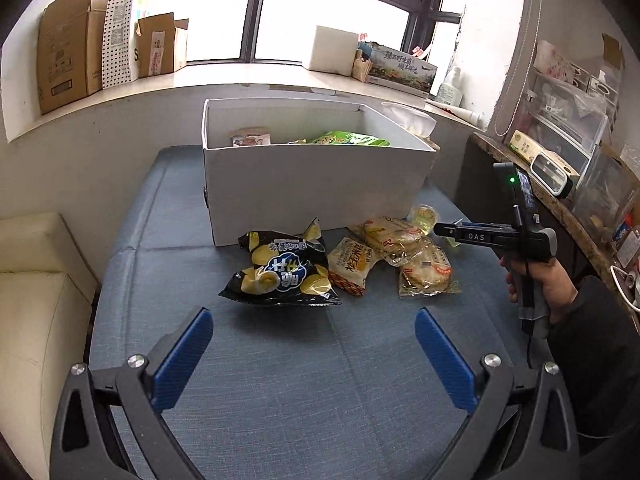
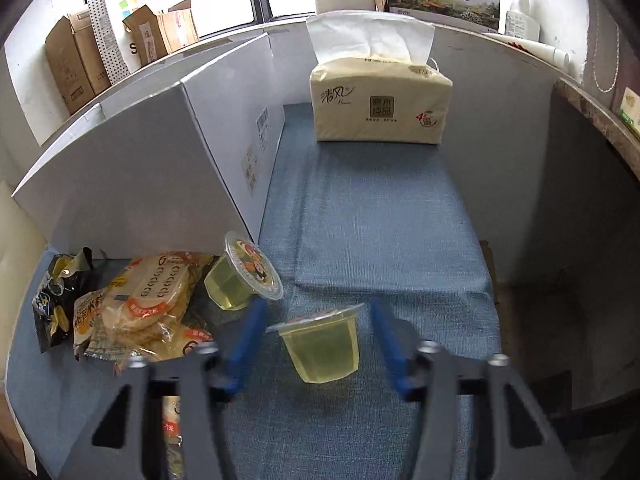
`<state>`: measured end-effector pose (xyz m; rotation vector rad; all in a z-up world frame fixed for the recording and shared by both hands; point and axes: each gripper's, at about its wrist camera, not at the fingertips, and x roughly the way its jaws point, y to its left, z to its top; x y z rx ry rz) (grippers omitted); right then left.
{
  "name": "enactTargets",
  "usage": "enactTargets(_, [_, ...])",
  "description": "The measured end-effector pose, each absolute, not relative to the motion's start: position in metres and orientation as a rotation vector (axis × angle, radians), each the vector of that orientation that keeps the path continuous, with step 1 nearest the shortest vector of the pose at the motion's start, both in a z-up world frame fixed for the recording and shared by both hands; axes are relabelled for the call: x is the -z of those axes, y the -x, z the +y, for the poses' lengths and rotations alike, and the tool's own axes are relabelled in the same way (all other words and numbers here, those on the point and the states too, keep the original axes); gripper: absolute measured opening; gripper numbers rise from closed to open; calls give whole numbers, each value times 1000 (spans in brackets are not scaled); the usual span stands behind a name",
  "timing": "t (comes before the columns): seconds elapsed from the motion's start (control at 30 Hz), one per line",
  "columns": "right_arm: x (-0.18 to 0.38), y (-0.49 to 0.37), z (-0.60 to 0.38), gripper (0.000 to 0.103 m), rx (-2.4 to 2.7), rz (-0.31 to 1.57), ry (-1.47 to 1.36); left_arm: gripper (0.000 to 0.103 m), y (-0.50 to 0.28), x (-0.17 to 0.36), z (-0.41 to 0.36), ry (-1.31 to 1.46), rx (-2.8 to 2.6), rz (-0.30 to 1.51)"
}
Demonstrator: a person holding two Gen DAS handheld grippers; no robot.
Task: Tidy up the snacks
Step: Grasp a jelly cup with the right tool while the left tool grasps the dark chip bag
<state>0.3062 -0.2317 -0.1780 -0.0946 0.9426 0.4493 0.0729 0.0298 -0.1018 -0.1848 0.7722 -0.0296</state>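
A white cardboard box stands on the blue cushion, with a green packet and another snack inside. In front of it lie a black chips bag and several yellow cracker packs. My left gripper hovers open just short of the chips bag, nothing between its fingers. My right gripper straddles a tilted yellow jelly cup; narrow gaps show beside both blue pads. A second jelly cup sits by the box corner. In the left wrist view the right gripper reaches in from the right.
A tissue pack stands at the far end of the cushion, right of the box. A cream seat borders the left side. A cluttered shelf runs along the right. Brown cartons line the windowsill.
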Motion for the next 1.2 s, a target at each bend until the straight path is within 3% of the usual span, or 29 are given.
enactTargets(0.3, [168,-286,-237,49,-479,909,81,103,-87,111,34,173,33,785])
enactTargets(0.93, [97,-176,-246,49,-584,736,-47,102,-207,174,27,79,-70,942])
enactTargets(0.97, [98,-175,-245,49,-581,736,-42,99,-209,177,29,90,-69,950])
enactTargets(1.03, [100,-174,-245,49,-590,742,-54,71,-207,178,39,176,-45,938])
enactTargets(1.1, [102,-173,-246,49,-586,749,-55,65,-202,176,45,180,-73,935])
enactTargets(1.2, [103,-171,-247,49,-592,752,-70,63,-184,167,53,217,-43,903])
